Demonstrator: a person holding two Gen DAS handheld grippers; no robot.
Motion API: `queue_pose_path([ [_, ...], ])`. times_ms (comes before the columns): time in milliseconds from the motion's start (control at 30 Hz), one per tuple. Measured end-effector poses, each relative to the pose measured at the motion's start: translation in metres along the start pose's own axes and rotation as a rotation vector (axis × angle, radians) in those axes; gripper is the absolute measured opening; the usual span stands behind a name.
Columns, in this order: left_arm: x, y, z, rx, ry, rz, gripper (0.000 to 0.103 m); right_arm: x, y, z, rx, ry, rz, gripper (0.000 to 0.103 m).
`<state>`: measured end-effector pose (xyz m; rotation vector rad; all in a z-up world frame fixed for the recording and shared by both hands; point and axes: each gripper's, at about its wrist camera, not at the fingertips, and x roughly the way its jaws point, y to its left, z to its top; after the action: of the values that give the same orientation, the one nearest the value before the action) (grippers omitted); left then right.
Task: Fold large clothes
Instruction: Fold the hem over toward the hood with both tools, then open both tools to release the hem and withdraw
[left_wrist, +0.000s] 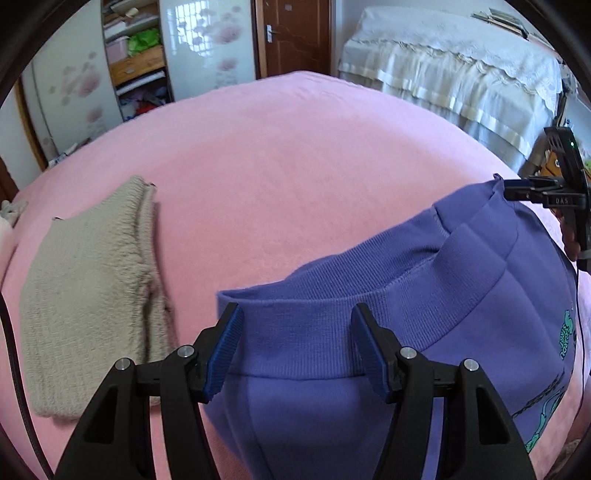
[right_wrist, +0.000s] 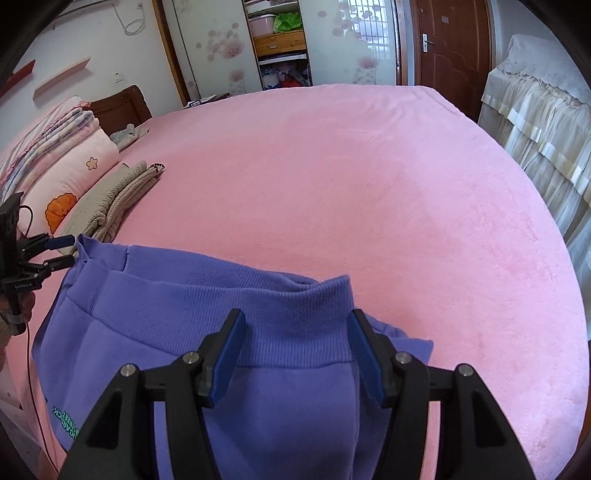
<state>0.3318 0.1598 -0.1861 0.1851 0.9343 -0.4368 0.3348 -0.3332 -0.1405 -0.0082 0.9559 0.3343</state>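
Two grippers were positioned at opposite ends of one ribbed band of a purple garment (left_wrist: 369, 325), which lay spread on a pink bed (left_wrist: 295, 166) at its near side. The left gripper (left_wrist: 295, 347) stood with its jaws roughly half open, straddling the band near its left corner; the blue pads (left_wrist: 225, 350) sat either side of the cloth without pressing it. The right gripper (right_wrist: 295, 350) was found in the same condition at the right corner, jaws parted about the band, nothing clamped. In my judgement this symmetrical placement suits a two-point hold on the band for drawing the garment into a fold, or marks a hold just let go; which of the two could not be determined.

The garment was of smooth knit with a wide ribbed band and a stitched seam below it. Teal lettering (right_wrist: 64, 424) showed along one side, too small to read in full. The cloth bulged up beneath each gripper and the band stood slightly raised at the right corner, so it was not lying flat. A beige knit garment (left_wrist: 92, 295), already folded, lay to the left, apart from the purple one. Folded bedding (right_wrist: 62, 155) was stacked at the bed's head.
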Motion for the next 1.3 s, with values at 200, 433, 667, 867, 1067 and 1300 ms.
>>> queue_pose_path([
  [200,0.024,0.012,-0.003,-0.041,0.037,-0.026,0.060,0.014,-0.009,0.004,0.048,0.013,0.010,0.058],
  [433,0.032,0.015,-0.005,-0.069,0.039,-0.065,0.035,0.027,-0.019,0.005,0.092,0.051,0.080,0.058],
  [667,0.036,-0.010,-0.005,-0.001,0.059,0.151,0.001,0.032,0.003,0.001,0.001,0.076,-0.022,0.005],
  [867,-0.001,-0.012,-0.004,-0.069,-0.020,0.321,0.000,-0.019,0.000,0.005,0.040,-0.099,-0.059,0.005],
  [1067,-0.034,-0.006,0.005,-0.142,-0.145,0.406,0.000,-0.046,0.001,0.018,0.062,-0.205,-0.078,0.004],
  [1300,0.010,0.013,0.005,-0.227,-0.075,0.454,0.000,-0.007,-0.010,0.028,0.150,-0.164,-0.142,0.004],
])
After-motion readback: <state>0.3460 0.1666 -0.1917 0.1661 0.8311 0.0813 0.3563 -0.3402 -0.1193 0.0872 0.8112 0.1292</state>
